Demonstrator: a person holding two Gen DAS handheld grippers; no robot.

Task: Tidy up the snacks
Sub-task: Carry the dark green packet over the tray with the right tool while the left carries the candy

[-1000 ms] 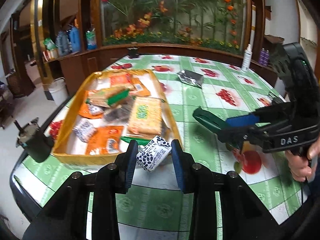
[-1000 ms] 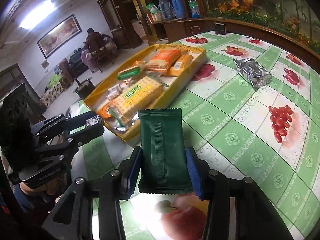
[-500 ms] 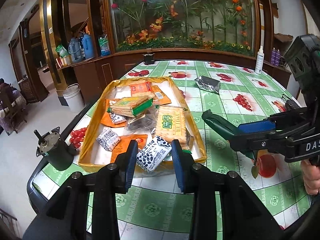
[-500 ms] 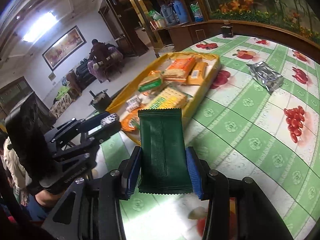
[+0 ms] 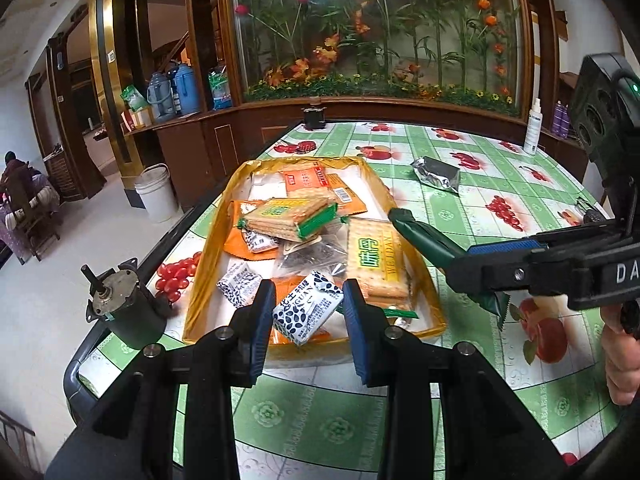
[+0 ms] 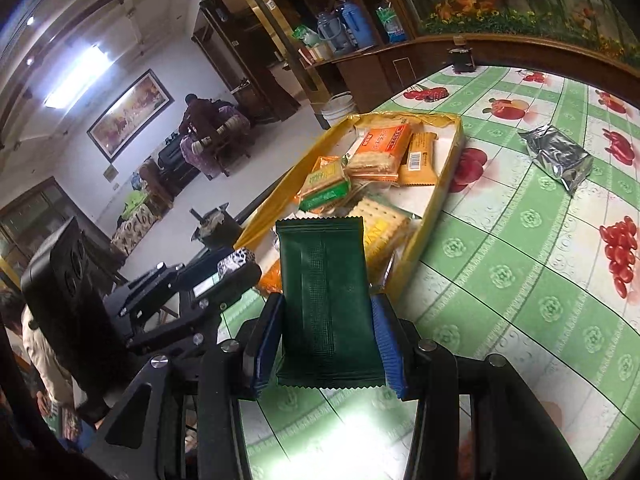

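Dark green and matte, the flat snack packet with serrated ends is sitting clamped between the blue pads of my right claw, its embossed seam running lengthwise, and it is hanging just above the near right corner of the yellow tray. From the left wrist camera that green packet is poking out over the tray's right wall. My left claw is gripping a small white pouch patterned with dark blue spots and printed text; it is tilting between the pads over the tray's near edge. Inside the tray, cracker packs in green and yellow wrappers and orange sachets are lying piled together, with another spotted pouch near the left wall. On the green checked worktop, a crumpled silver foil bag is lying well apart from the tray toward the far right edge, and a small metal motor is standing at the near left edge.
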